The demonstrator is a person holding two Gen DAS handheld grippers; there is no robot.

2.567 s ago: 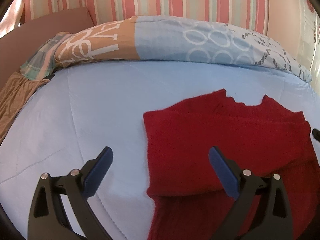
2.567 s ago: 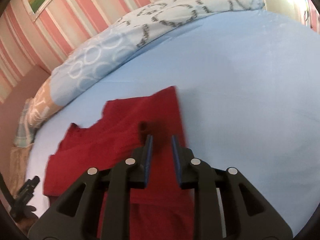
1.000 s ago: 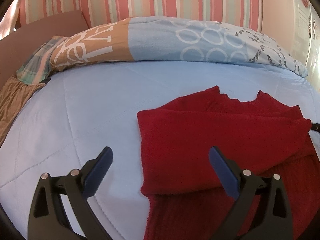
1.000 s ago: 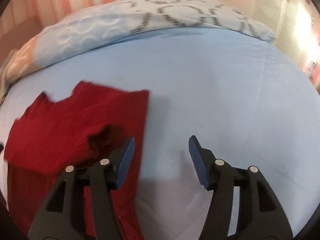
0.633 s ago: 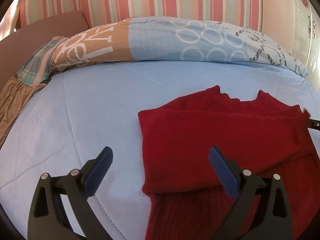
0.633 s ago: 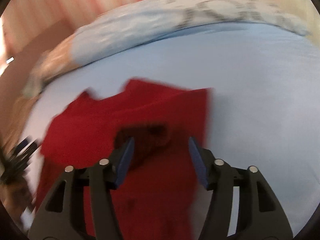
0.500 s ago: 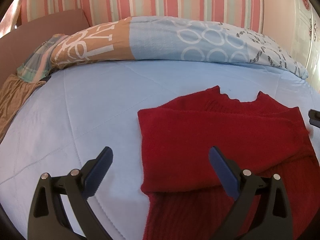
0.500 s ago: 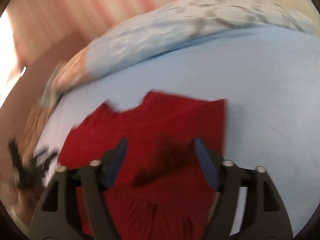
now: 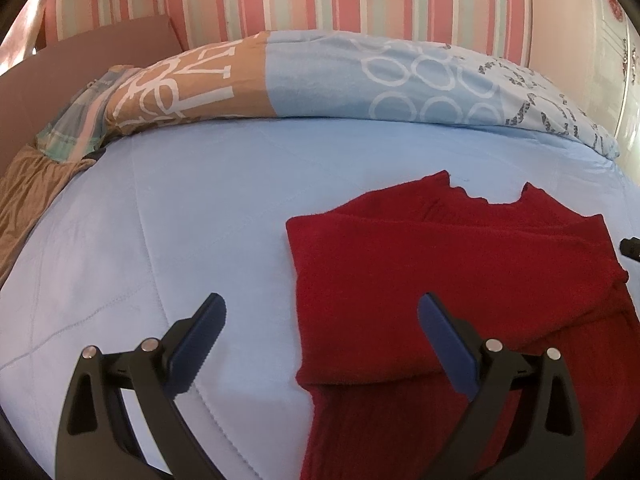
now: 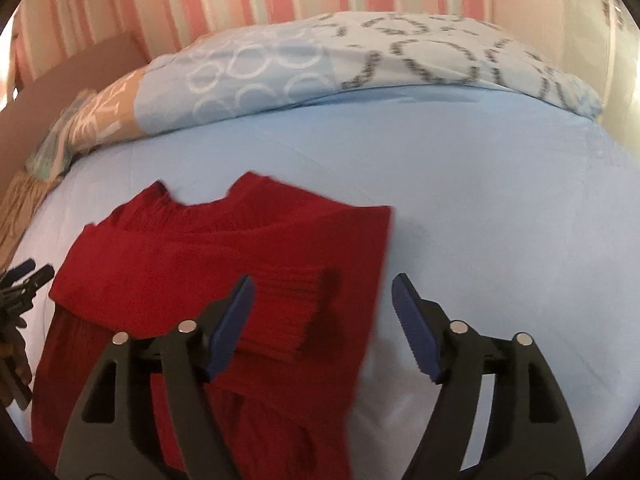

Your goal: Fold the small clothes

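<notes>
across the lower half of the left wrist view, the left gripper (image 9: 320, 320) stands wide open and holds nothing. its left finger is over bare blue bedsheet (image 9: 180, 220); its right finger is over the red sweater (image 9: 460, 272). the sweater fills the lower right of the frame, neckline toward the patterned pillow (image 9: 360, 80) at the top, both sleeves folded across the chest. its left edge runs vertically between the two fingers. the lower body continues out of the bottom edge, so the long axis runs top to bottom.

across the lower half of the right wrist view, the right gripper (image 10: 322, 300) is also wide open and empty. the sweater lies left of centre; a ribbed sleeve cuff (image 10: 288, 316) sits just beyond the left finger, and the garment's right edge falls between the fingers.

judgement: each gripper straddles its own side edge, equally near, so a hem-to-neckline fold along the long axis comes next.
</notes>
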